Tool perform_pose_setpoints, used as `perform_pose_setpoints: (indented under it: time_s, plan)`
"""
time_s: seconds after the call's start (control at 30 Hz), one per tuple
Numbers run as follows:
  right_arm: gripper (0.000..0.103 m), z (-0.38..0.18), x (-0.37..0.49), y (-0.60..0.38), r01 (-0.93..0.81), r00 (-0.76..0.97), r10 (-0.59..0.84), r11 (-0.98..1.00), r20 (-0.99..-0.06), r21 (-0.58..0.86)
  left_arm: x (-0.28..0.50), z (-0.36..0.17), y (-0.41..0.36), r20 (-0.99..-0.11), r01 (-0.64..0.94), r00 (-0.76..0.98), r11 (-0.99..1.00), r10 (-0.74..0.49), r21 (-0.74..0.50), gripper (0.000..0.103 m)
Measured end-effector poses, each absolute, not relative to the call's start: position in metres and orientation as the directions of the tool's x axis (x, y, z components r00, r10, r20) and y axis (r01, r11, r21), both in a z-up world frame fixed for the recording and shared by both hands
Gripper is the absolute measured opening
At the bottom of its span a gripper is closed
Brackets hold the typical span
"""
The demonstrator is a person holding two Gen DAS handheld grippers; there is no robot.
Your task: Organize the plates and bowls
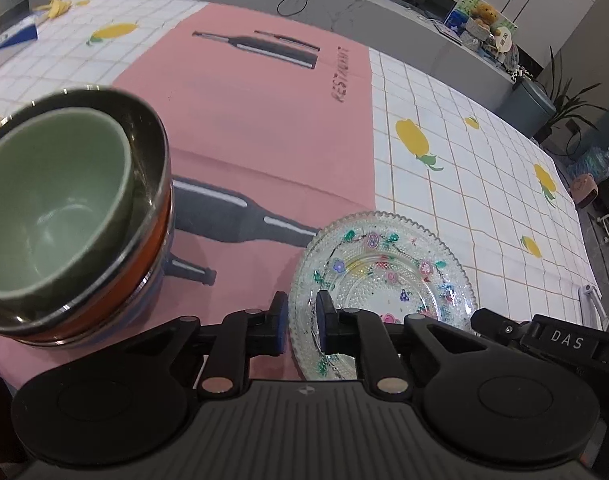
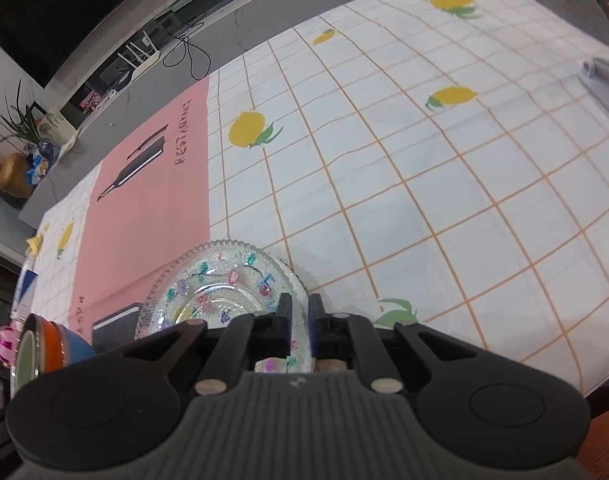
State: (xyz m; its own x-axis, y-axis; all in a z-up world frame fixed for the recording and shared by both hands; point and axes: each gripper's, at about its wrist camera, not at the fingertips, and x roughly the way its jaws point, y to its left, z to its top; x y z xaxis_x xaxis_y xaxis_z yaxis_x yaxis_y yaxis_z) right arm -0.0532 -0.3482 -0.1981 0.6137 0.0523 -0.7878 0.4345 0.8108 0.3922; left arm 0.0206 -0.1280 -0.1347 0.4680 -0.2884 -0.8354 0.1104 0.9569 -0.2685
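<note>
We've both tongs clamped on glass plate [image 1: 384, 272] rim: left gripper [image 1: 301, 322] near edge, right gripper [image 2: 300, 326] opp. edge, for level 2-hand lift. Bowl stack [image 1: 64, 220] sits left of left tongs.

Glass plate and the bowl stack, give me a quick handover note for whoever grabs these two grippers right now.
Left gripper: closed on the near left rim of the glass plate.
Right gripper: closed on the plate's right rim, so both hold the same plate.
Things: the plate sits low at the seam between the pink mat and the checked tablecloth. To its left, the green bowl is nested in the steel bowl, on an orange one.
Done: bowls stacked.
Left: set the plate in its place. Whether it is lifted I cannot tell.
</note>
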Motion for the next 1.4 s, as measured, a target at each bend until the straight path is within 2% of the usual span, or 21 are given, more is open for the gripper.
perform_pose_setpoints:
  time_s: [0.03,0.1,0.13,0.67,0.73,0.87,1.03,1.13,1.4]
  plan:
    - [0.013,-0.196,-0.054,-0.347,0.428,0.62,0.044,0.818,-0.783,0.385,0.019,-0.132,-0.129,-0.833,0.127,0.475,0.959,-0.283,-0.253,0.016]
    - [0.028,-0.193,-0.055,-0.345,0.416,0.629,0.041,0.825,-0.776,0.381,0.016,-0.126,-0.129,-0.828,0.158,0.492,0.962,-0.271,-0.221,0.019]
    - [0.032,-0.192,-0.055,-0.344,0.415,0.628,0.04,0.827,-0.777,0.379,0.014,-0.123,-0.129,-0.825,0.171,0.497,0.963,-0.268,-0.209,0.02]
    - [0.054,-0.151,-0.057,-0.3,0.391,0.583,-0.057,0.894,-0.811,0.218,-0.004,-0.054,-0.101,-0.746,0.318,0.595,0.94,-0.3,-0.124,0.032]
    - [0.06,-0.144,-0.056,-0.292,0.381,0.581,-0.06,0.901,-0.812,0.206,-0.003,-0.044,-0.091,-0.736,0.31,0.609,0.943,-0.296,-0.123,0.036]
    - [0.065,-0.129,-0.053,-0.276,0.349,0.585,-0.032,0.912,-0.81,0.215,0.002,-0.029,-0.069,-0.711,0.29,0.645,0.95,-0.281,-0.112,0.047]
    - [0.083,-0.116,-0.047,-0.254,0.309,0.594,0.018,0.918,-0.804,0.249,0.009,-0.019,-0.035,-0.7,0.264,0.661,0.957,-0.269,-0.119,0.065]
    - [0.083,-0.116,-0.039,-0.241,0.282,0.576,0.072,0.918,-0.814,0.28,0.019,-0.02,-0.012,-0.712,0.207,0.66,0.97,-0.237,-0.131,0.072]
    - [0.084,-0.131,-0.011,-0.202,0.236,0.507,0.252,0.879,-0.824,0.414,0.042,-0.05,0.041,-0.787,0.004,0.59,0.976,-0.18,-0.22,0.072]
